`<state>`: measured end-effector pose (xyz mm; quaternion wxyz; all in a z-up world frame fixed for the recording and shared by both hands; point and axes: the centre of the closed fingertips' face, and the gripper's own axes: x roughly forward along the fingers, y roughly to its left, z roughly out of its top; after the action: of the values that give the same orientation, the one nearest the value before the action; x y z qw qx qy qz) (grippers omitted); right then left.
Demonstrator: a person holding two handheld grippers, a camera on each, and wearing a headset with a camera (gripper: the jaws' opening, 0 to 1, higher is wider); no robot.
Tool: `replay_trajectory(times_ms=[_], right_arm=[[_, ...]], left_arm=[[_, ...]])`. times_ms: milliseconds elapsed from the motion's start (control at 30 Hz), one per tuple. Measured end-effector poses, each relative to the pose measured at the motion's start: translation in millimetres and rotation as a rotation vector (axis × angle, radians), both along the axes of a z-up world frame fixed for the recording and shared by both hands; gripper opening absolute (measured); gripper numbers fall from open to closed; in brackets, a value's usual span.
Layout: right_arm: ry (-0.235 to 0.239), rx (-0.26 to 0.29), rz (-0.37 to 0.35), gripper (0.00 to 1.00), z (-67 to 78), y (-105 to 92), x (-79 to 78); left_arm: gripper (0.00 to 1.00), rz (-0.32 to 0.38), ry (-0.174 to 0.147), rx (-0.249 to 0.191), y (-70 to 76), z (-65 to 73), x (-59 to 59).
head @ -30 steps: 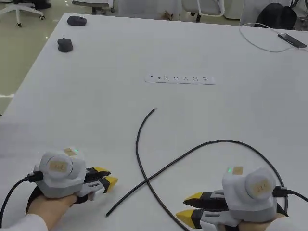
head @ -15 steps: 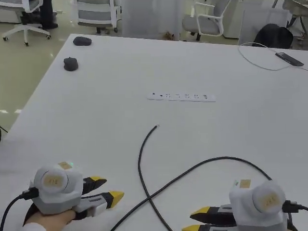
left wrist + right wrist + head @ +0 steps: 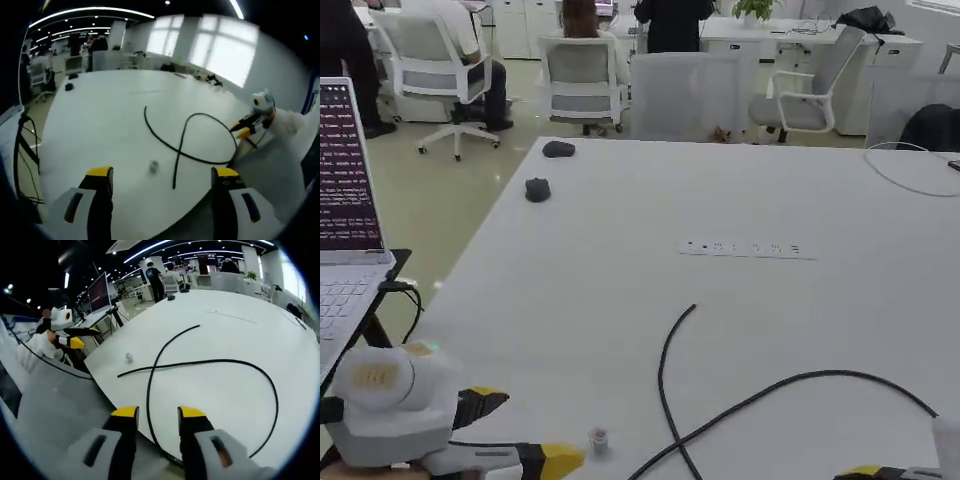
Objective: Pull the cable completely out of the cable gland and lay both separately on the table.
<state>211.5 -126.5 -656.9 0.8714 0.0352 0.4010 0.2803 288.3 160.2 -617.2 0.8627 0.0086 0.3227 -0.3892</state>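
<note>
A broad white tabletop [image 3: 620,300] is seen in an open-plan office. Grey swivel chairs [image 3: 582,75] are ranged at twelve o'clock with seated people beyond them, and an open laptop with a text-filled screen [image 3: 345,190] is set off the table's edge at nine o'clock. On the surface a flat white power strip [image 3: 748,249] lies at one o'clock from centre. A black computer mouse [image 3: 537,189] and a second, flatter black mouse [image 3: 558,149] are found at eleven o'clock.

The long black cable [image 3: 661,372] is laid in a crossed loop from centre toward five o'clock. The small silvery cable gland [image 3: 599,439] is stood alone at six o'clock, near the cable but apart from it.

The left gripper [image 3: 162,172] is held with its yellow-tipped jaws spread wide and empty, and the gland is seen on the table between and beyond them. The jaws of the right gripper [image 3: 158,412] are parted by a narrower gap – nothing is clamped, and the cable is seen through that gap.

In the head view the right gripper is cut off at five o'clock, as is the cable's lower run. The gland is too small and blurred for its details to be made out.
</note>
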Motion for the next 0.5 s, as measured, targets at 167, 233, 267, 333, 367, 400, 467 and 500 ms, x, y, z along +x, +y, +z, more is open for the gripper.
replay_trajectory(times_ms=[167, 233, 267, 333, 367, 400, 467, 500], right_arm=[[-0.011, 0.011, -0.068, 0.40, 18.3, -14.5, -10.2], [-0.012, 0.022, -0.093, 0.42, 25.8, -17.8, -14.0], [-0.008, 0.031, -0.108, 0.44, 28.7, -18.4, -15.5], [-0.010, 0.051, -0.151, 0.53, 35.3, -19.4, -16.7], [-0.019, 0.055, -0.162, 0.57, 38.2, -19.9, -17.5], [-0.024, 0.053, -0.162, 0.60, 39.4, -19.7, -18.9], [-0.027, 0.049, -0.157, 0.59, 38.4, -20.1, -21.7], [-0.021, 0.047, -0.154, 0.58, 36.5, -20.4, -23.0]], left_arm=[[0.82, 0.024, 0.035, -0.020, 13.5, 16.8, -24.0], [0.81, 0.044, 0.041, -0.011, 20.6, 19.9, -31.1], [0.81, 0.052, 0.041, -0.011, 22.5, 21.2, -33.6], [0.82, 0.076, 0.031, -0.022, 27.2, 23.9, -36.6], [0.82, 0.080, 0.026, -0.027, 27.6, 24.8, -37.9], [0.82, 0.082, 0.019, -0.030, 27.3, 26.0, -40.3], [0.81, 0.083, 0.019, -0.030, 27.2, 24.9, -41.4], [0.81, 0.085, 0.025, -0.029, 27.0, 23.1, -41.6]])
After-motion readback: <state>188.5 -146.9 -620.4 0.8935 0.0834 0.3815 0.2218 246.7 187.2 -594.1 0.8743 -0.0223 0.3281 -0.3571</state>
